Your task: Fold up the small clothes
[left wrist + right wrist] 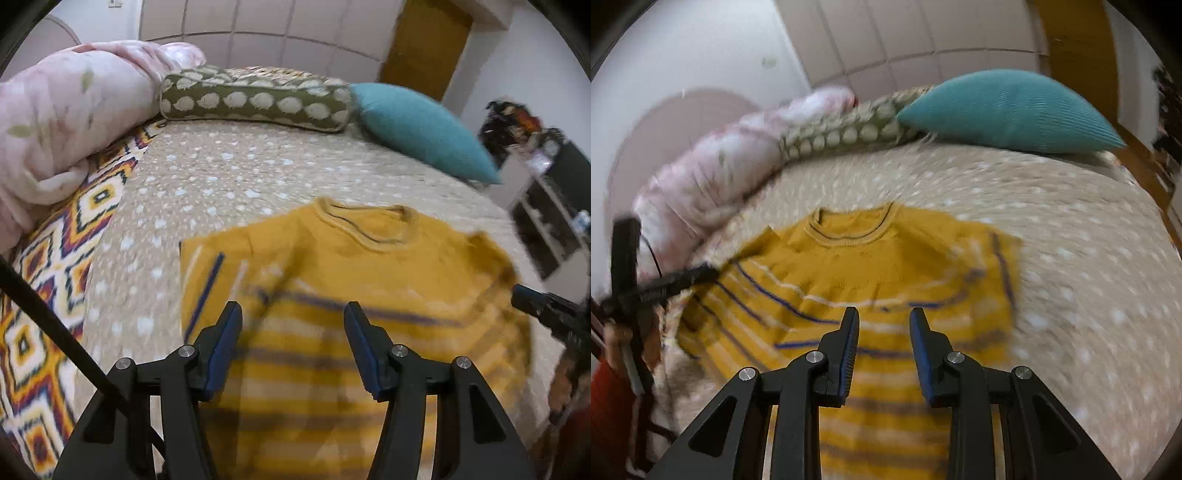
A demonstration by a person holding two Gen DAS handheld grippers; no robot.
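Mustard-yellow striped sweater (354,295), the only garment, lies flat mid-bed, neckline at twelve o'clock, teal cushion (417,129) at one o'clock. Both sleeves look folded in. Left gripper (293,314) and right gripper (884,319) hover with jaws open, empty; folding hem to collar likely follows.

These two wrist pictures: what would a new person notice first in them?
First comes the yellow striped sweater, spread flat on the spotted beige bedspread, neckline away from the cameras. Above it hang the left gripper and right gripper, both open and empty. The teal cushion lies at the far edge of the bed.
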